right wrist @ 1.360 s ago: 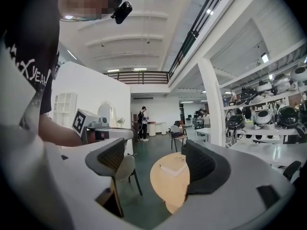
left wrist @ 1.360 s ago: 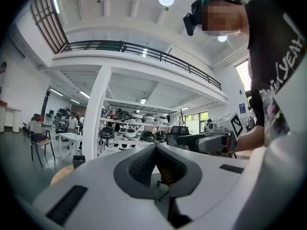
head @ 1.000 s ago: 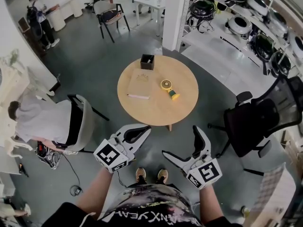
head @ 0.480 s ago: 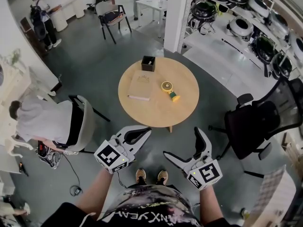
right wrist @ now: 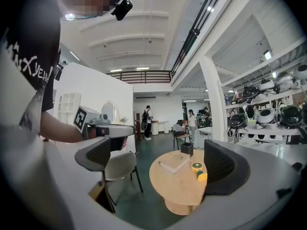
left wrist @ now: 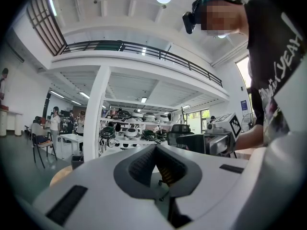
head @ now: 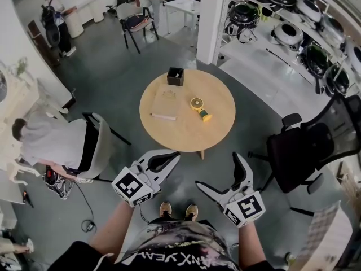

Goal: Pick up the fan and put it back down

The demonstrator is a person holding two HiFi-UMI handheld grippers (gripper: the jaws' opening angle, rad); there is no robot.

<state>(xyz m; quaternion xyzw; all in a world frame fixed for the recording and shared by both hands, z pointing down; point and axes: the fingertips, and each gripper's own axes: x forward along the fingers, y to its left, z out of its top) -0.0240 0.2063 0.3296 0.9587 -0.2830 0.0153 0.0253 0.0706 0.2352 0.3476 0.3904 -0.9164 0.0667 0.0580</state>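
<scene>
Jaws first: the left gripper (left wrist: 156, 150) has its two dark pads pressed together at the tips, with only the hollow of their own curve between them and nothing caught there. The right gripper (right wrist: 160, 162) has its jaws spread wide, with nothing between them but a far-off sight of the table. In the head view both grippers hang low in front of the person's body, above the floor, the left at about 7 o'clock and the right at about 5 o'clock from the round wooden table (head: 186, 141), which stands well apart from them at 12 o'clock. The fan (head: 198, 106), a small yellow-ringed thing with a stubby yellow handle, lies flat on the tabletop just off centre toward 3 o'clock, its handle pointing toward 5 o'clock. A pale book (head: 164, 103) lies near it at about 9 o'clock of centre, apart from the fan, and a small black box (head: 175, 75) stands on the rim at 11 o'clock. As I judge it, the task has not begun: neither gripper is near the fan, and nothing is gripped. All of it is left: the approach to the table, closing on the fan, the lift, and the setting down.
</scene>
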